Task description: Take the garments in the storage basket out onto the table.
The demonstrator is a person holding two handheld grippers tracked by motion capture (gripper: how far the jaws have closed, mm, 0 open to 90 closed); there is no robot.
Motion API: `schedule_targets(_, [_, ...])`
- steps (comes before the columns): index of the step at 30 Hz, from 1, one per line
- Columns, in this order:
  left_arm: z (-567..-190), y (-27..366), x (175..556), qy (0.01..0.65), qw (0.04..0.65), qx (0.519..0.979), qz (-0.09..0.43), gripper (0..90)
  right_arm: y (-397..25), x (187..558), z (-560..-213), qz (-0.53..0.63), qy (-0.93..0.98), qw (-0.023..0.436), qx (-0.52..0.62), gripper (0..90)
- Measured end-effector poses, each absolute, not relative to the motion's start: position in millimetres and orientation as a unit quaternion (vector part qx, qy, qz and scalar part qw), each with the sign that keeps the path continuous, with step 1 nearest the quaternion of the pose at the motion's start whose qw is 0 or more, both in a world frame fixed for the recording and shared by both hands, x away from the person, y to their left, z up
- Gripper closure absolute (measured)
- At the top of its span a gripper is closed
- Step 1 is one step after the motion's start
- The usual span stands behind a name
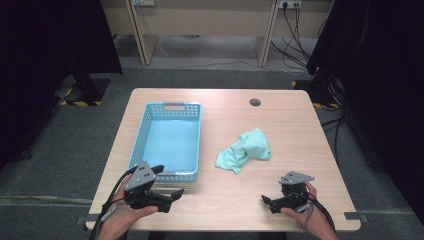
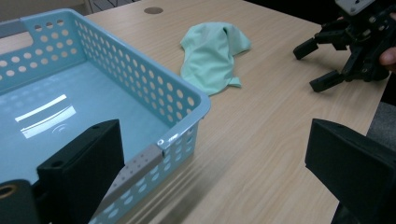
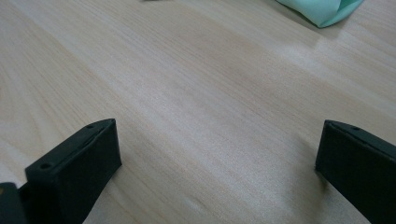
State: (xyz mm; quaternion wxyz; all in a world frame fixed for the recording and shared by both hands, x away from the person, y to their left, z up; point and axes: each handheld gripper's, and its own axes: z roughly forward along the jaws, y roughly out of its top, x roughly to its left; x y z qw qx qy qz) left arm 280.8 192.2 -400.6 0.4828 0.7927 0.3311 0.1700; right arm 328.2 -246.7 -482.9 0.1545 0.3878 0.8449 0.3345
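Note:
A crumpled mint-green cloth (image 1: 244, 150) lies on the wooden table (image 1: 290, 125), right of an empty light-blue perforated basket (image 1: 139, 142). My left gripper (image 1: 169, 182) is open at the basket's near right corner, with nothing between its jaws. In the left gripper view one jaw of that left gripper (image 2: 215, 161) overlaps the basket (image 2: 187, 95), and the cloth (image 2: 211, 52) lies beyond. Low over bare wood near the table's front right, my right gripper (image 1: 272, 193) is open and empty. In the right gripper view the right gripper (image 3: 217, 156) frames tabletop, with the cloth (image 3: 327, 9) at the top edge.
A round cable hole (image 1: 255, 102) sits near the table's far edge. The other hand's gripper (image 2: 329, 60) shows at the top right of the left gripper view. Dark curtains and cables stand beyond the table.

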Motion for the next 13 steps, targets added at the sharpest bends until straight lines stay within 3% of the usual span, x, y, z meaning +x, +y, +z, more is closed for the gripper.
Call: schedule_targets(13, [-408.9, 202.3, 271.5, 0.341, 0.485, 0.787, 0.172, 3.7, -246.7, 328.2, -482.9, 0.334, 0.845, 0.154, 0.388, 0.3])
